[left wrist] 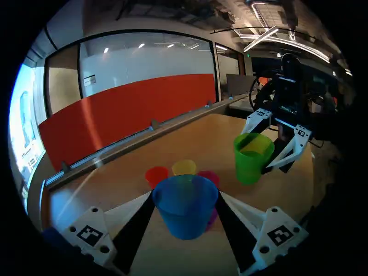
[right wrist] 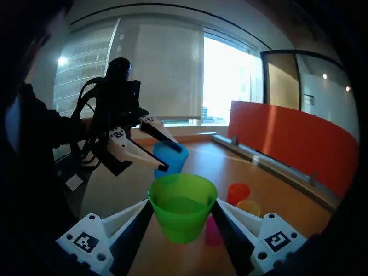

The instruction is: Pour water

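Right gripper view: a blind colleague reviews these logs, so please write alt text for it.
The right gripper grips a partly filled green cup between its jaws over a wooden table. Farther off, the left gripper holds a blue cup; a red cup, a yellow cup and a pink cup stand on the table.

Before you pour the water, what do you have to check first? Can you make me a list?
1. Left gripper holds the blue cup firmly: ok, both fingers press its sides.
2. Right gripper holds the green cup firmly: ok, both fingers press its sides.
3. Both cups upright: ok.
4. Water in the green cup: cannot tell, though the inside looks darker low down.
5. Cups lined up for pouring: not ok, they are apart.
6. Red cup, yellow cup and pink cup upright on the table: ok.
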Tool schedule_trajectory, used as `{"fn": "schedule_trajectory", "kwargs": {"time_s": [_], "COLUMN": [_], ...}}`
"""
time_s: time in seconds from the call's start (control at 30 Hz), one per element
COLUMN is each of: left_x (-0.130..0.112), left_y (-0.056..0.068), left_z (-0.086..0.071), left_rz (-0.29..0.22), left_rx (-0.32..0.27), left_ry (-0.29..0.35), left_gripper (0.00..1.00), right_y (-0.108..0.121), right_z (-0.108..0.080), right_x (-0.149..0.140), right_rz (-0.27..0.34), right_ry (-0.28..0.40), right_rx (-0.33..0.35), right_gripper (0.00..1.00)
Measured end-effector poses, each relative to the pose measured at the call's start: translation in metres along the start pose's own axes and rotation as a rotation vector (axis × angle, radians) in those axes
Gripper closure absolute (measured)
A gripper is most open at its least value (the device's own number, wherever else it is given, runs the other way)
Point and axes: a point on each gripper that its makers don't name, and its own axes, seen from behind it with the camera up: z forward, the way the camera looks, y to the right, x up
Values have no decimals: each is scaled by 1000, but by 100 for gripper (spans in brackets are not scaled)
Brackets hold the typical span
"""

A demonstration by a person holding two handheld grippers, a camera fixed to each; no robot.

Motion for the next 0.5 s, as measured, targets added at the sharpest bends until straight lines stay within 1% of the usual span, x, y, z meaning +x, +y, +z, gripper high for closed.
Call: {"fn": "schedule_trajectory", "kwargs": {"time_s": [0.27,0.5], "left_x": [-24,-45], "left_y": [6,9], "left_z": [-2,-4], "left_rz": [18,48], "left_rx": [-16,-23], "left_ry": [-58,-114], "left_gripper": [11,11], "right_y": [-6,-10], "right_z": [-4,-4], "right_x": [-21,-30], "right_rz": [-10,4], "right_ry": [-62,-86], "right_rx": [23,37], "right_gripper": [11,11]}}
